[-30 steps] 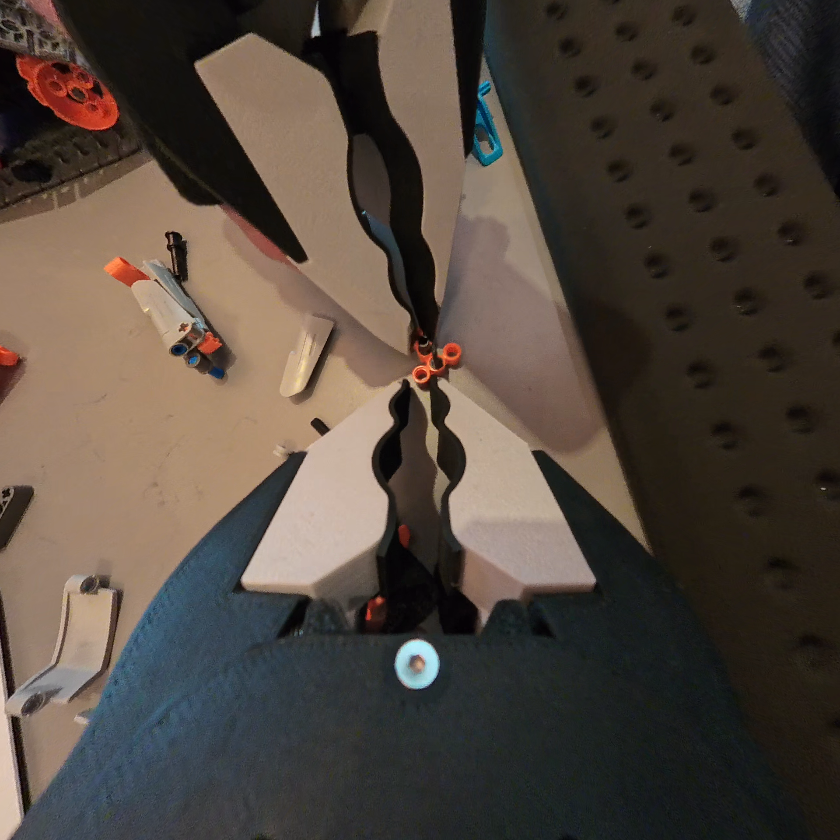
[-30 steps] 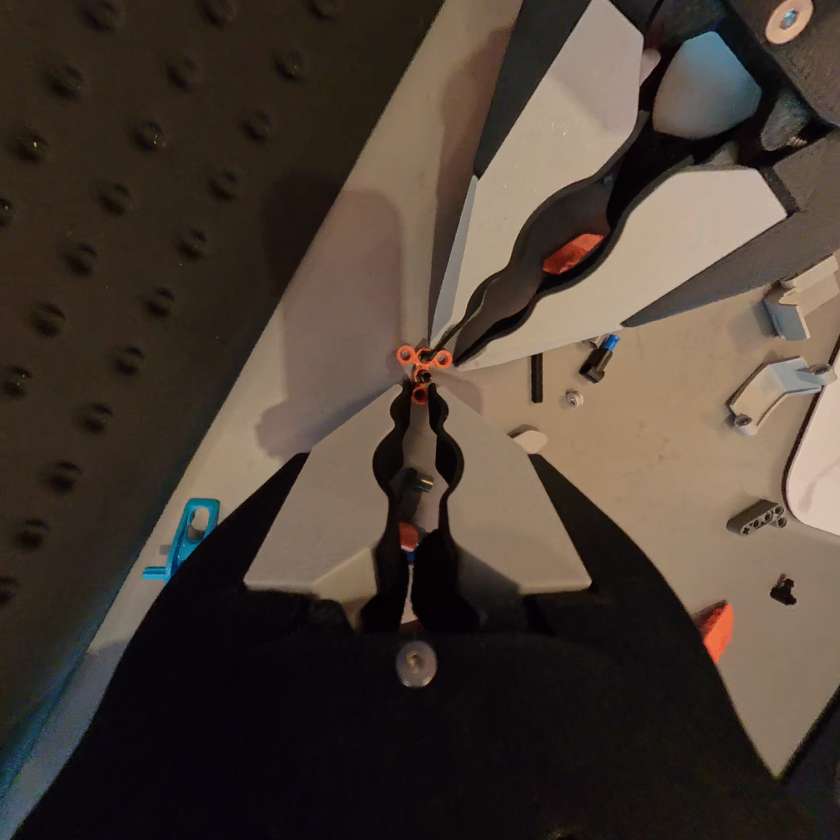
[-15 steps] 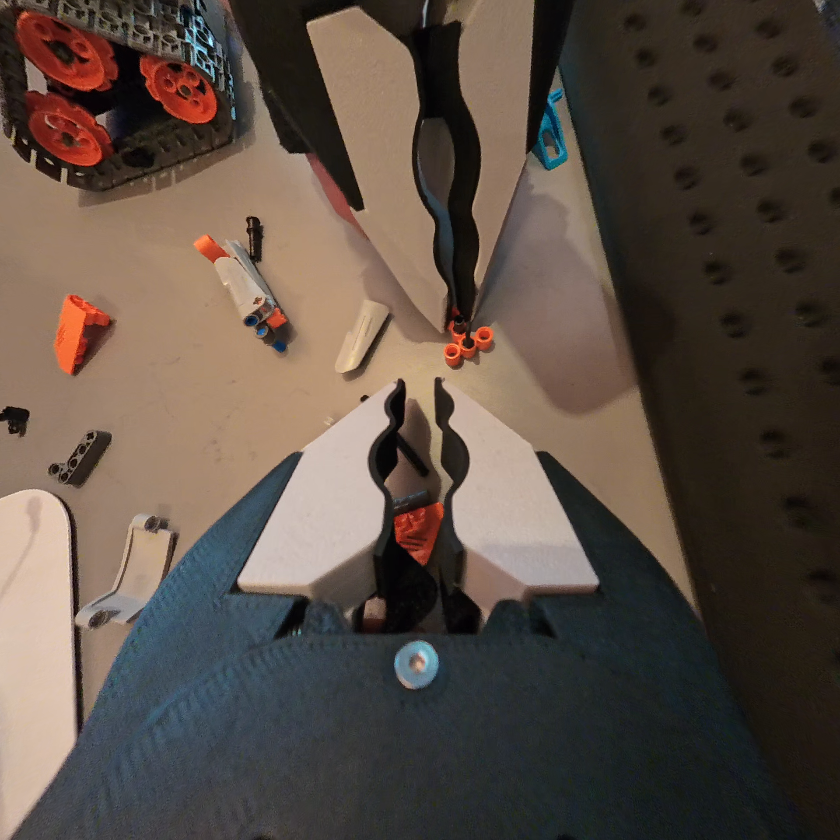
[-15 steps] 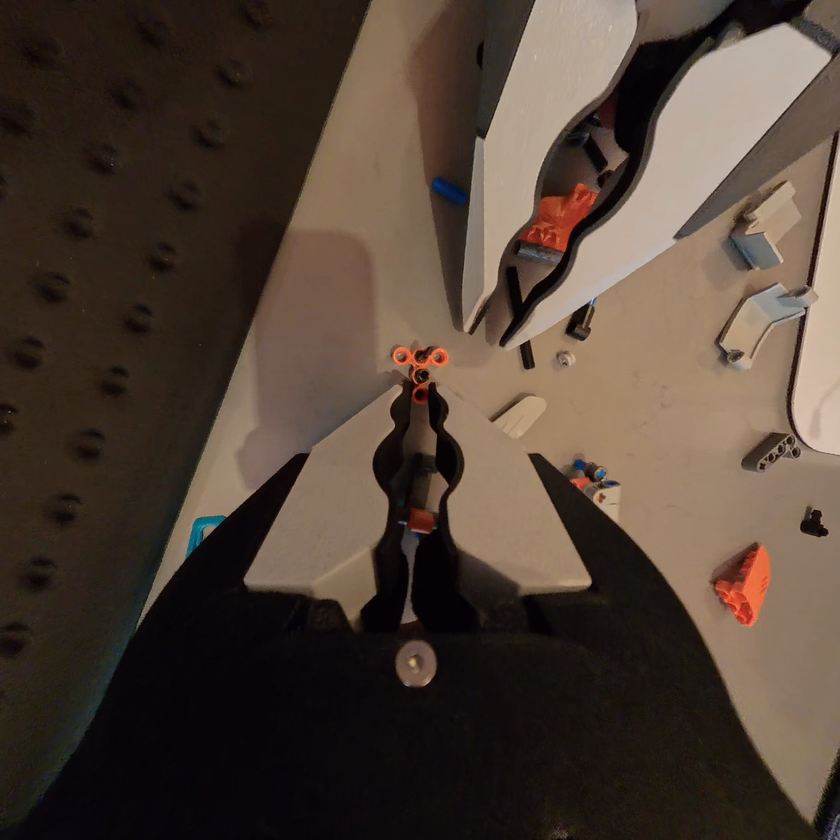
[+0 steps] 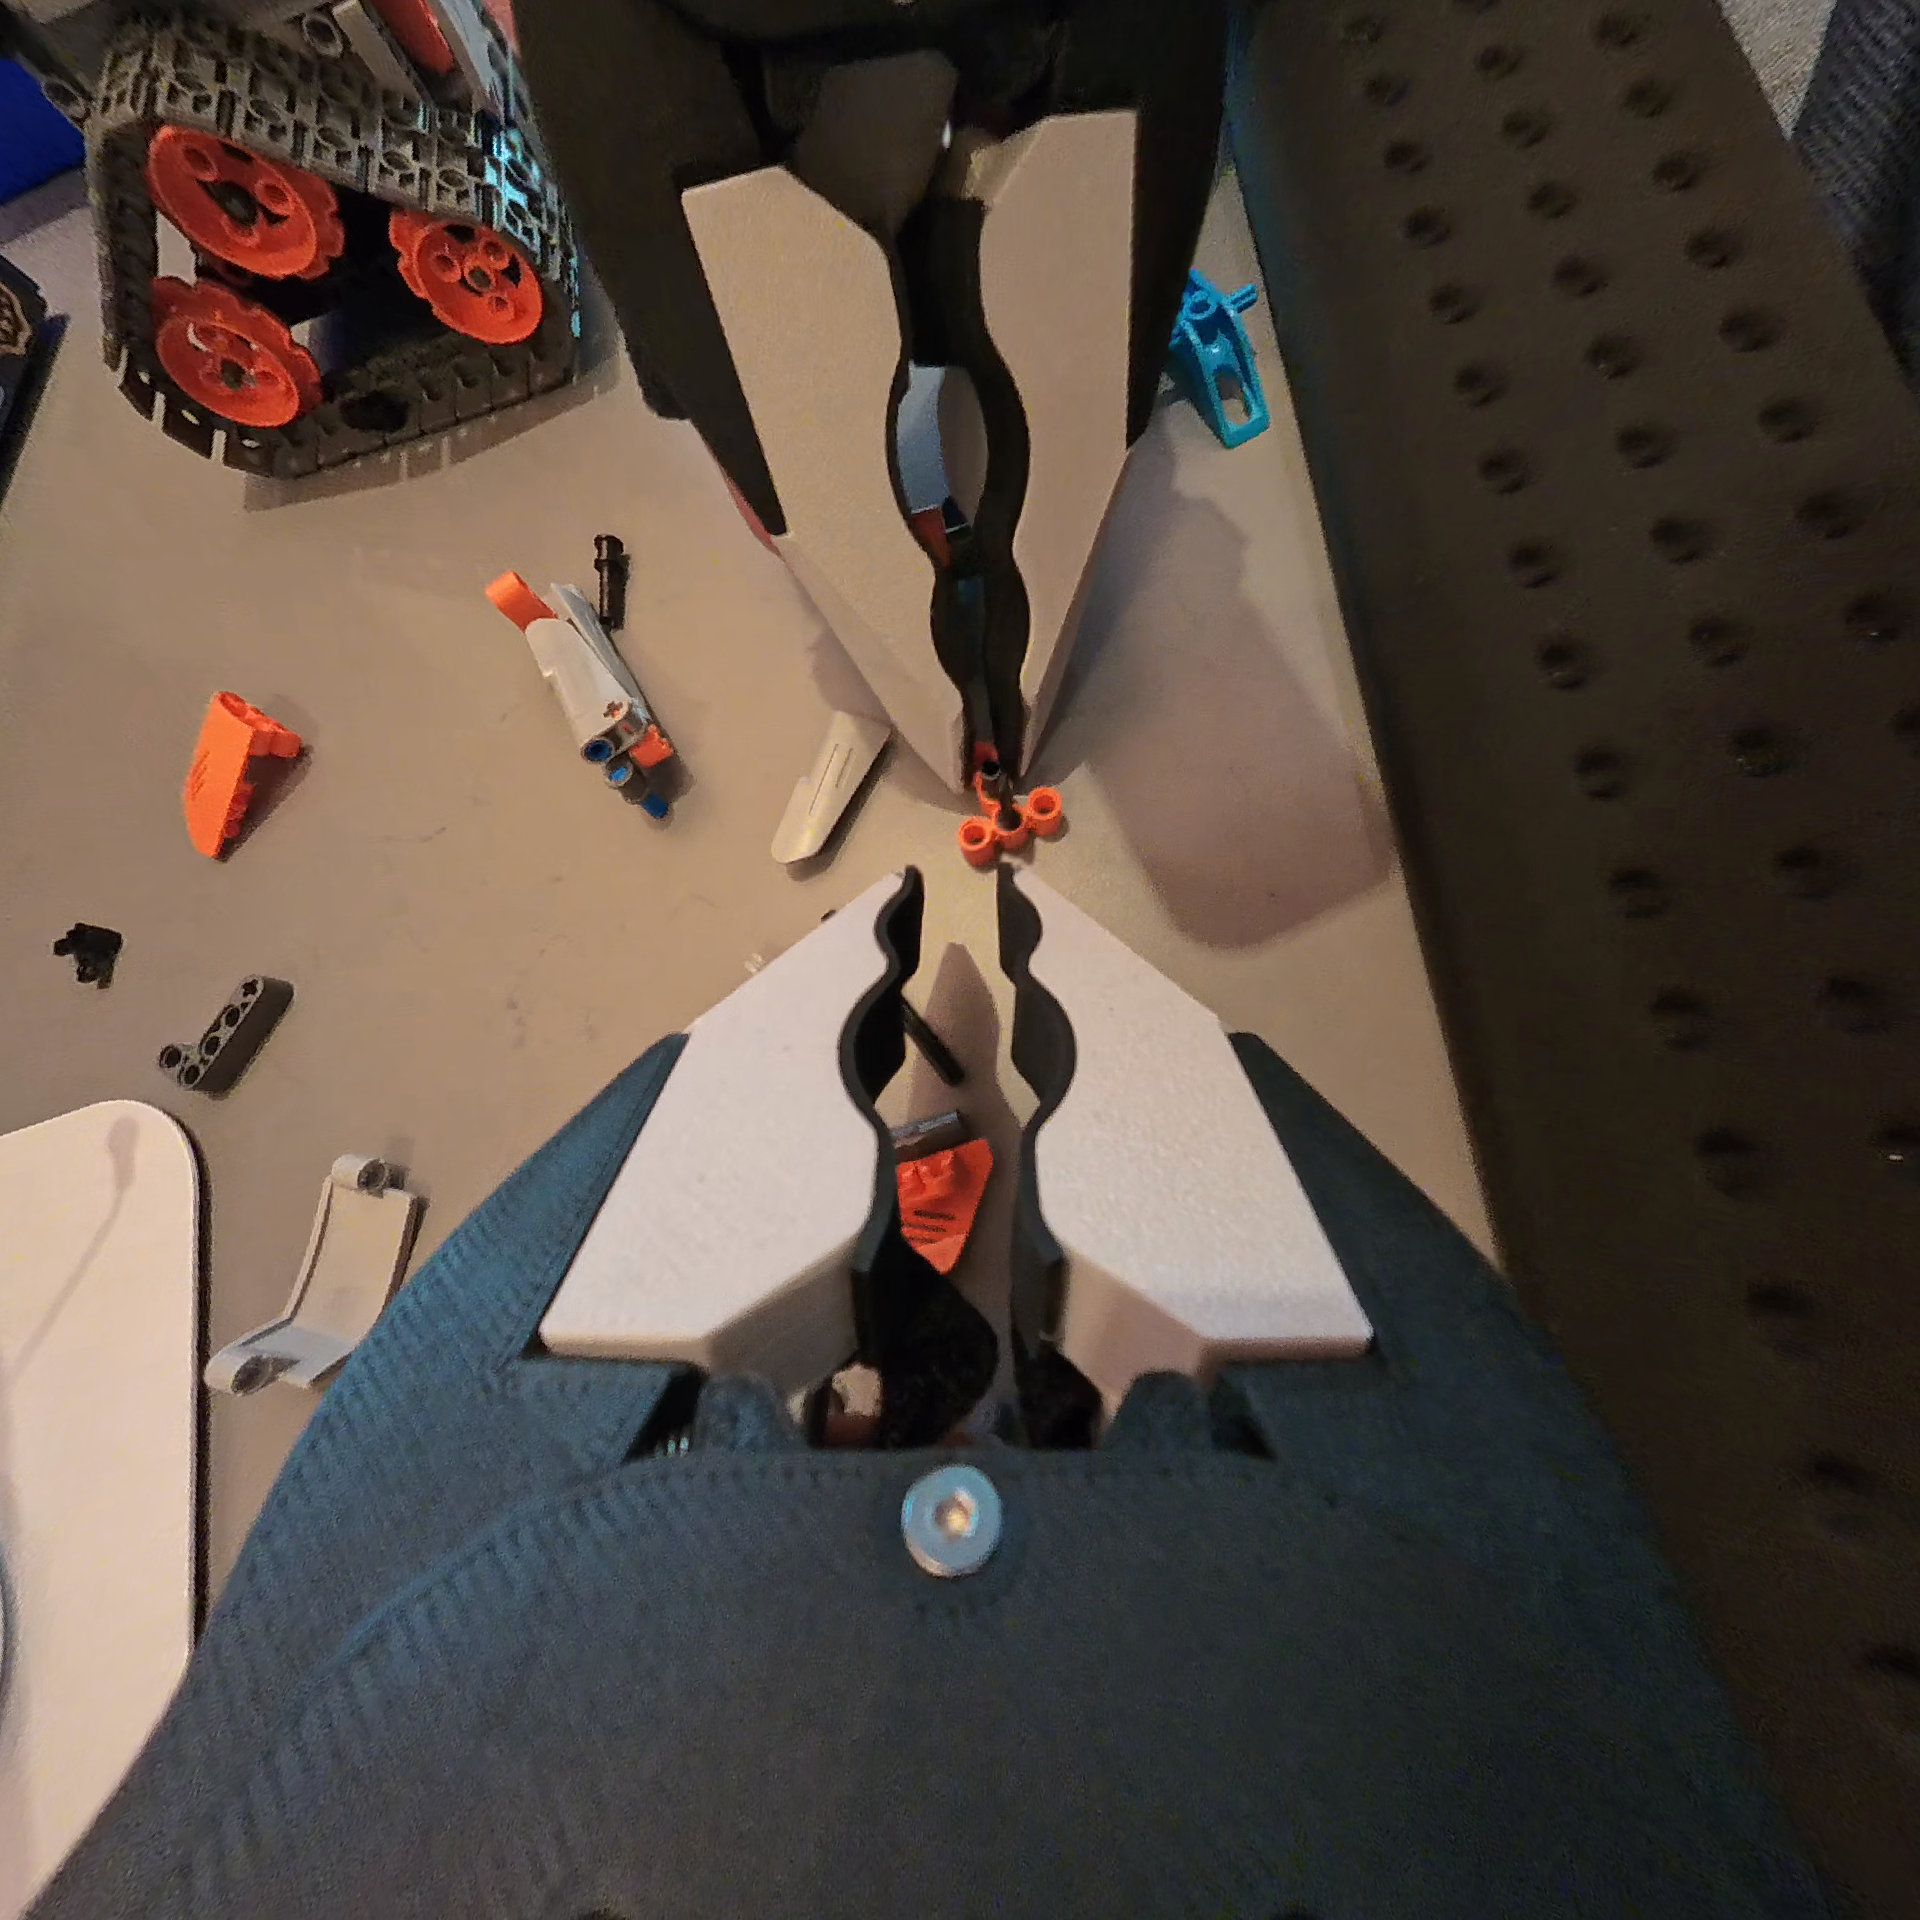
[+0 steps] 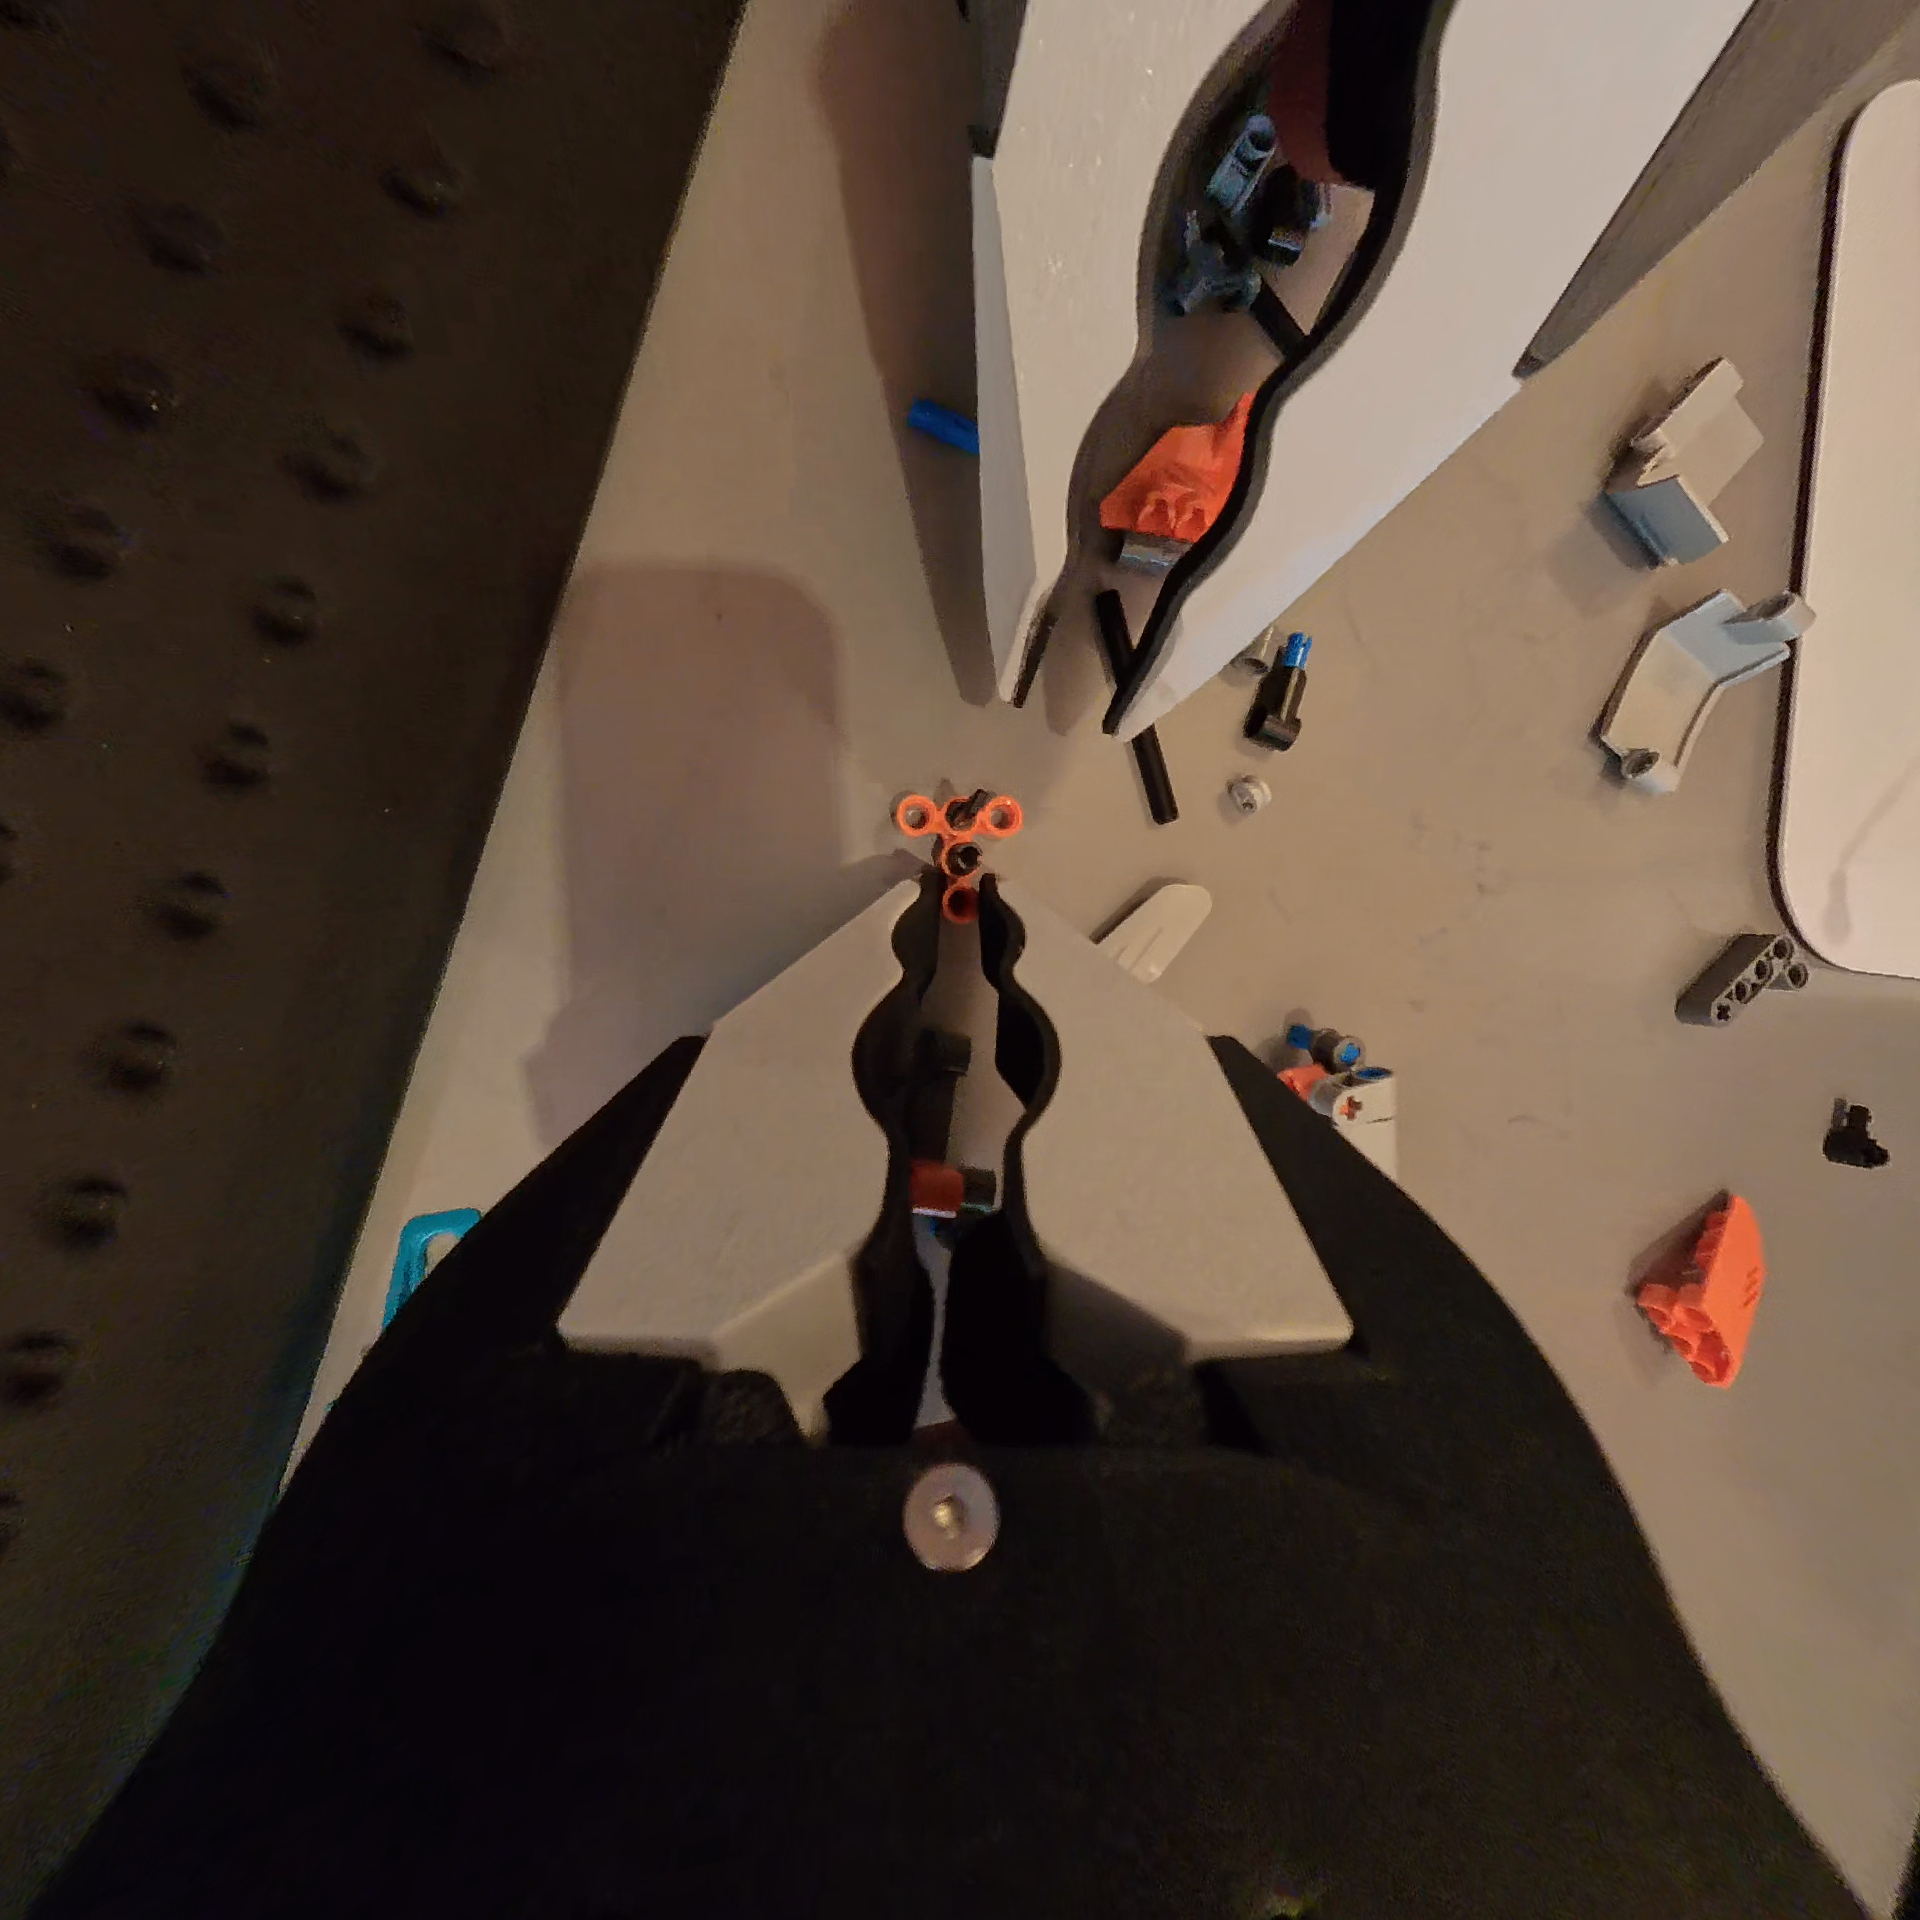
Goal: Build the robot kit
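Note:
My right gripper (image 6: 958, 883) is shut on a small orange connector piece (image 6: 958, 831) with three ring ends and a black pin in it, held just above the grey table. The piece also shows in the left wrist view (image 5: 1010, 814), pinched at the tip of the right gripper (image 5: 992, 764) that comes in from the top. My left gripper (image 5: 958, 883) is open and empty, a short way back from the orange piece. In the right wrist view the left gripper (image 6: 1075, 675) hangs open at the upper right, above a black axle (image 6: 1153, 774).
A dark perforated panel (image 5: 1662, 727) runs along one side. A tracked vehicle with orange wheels (image 5: 332, 260) stands at the far left. Loose parts lie around: an orange wedge (image 5: 234, 769), a white-orange assembly (image 5: 592, 686), a grey fin (image 5: 826, 790), a teal piece (image 5: 1221, 358), a white board (image 5: 94, 1351). My left and right fingertips are right by each other.
My left gripper has opened, let go of the orange connector and drawn back from it. My right gripper stays shut on the piece.

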Action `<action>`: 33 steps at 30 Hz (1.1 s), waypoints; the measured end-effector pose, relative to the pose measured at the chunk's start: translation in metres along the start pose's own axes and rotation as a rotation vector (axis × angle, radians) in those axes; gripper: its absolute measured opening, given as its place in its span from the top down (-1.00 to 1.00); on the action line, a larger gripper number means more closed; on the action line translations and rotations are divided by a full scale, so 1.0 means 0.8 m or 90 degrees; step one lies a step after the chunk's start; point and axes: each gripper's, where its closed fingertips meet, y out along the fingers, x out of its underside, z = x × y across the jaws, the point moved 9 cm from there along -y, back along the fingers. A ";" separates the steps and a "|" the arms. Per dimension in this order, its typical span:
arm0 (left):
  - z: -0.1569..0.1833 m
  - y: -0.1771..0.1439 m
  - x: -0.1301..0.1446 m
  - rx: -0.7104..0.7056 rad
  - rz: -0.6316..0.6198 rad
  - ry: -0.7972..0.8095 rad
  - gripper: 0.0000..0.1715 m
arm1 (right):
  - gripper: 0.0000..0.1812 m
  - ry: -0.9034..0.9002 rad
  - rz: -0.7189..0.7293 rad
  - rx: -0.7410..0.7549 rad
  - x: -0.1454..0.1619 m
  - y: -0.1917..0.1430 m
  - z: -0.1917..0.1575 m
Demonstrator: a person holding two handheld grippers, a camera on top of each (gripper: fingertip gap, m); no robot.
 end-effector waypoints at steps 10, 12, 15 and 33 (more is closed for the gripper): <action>0.012 0.003 -0.007 -0.014 -0.011 0.002 0.86 | 0.95 0.023 0.017 0.022 0.007 0.000 0.006; 0.008 0.003 -0.011 -0.034 0.000 -0.004 0.86 | 0.95 0.023 0.022 0.022 0.008 0.000 0.006; 0.007 0.004 -0.017 -0.038 -0.004 -0.008 0.87 | 0.95 0.024 0.022 0.026 0.008 0.000 0.005; 0.015 0.023 -0.013 0.008 0.006 -0.017 1.00 | 0.95 -0.013 0.051 -0.001 0.006 0.001 0.002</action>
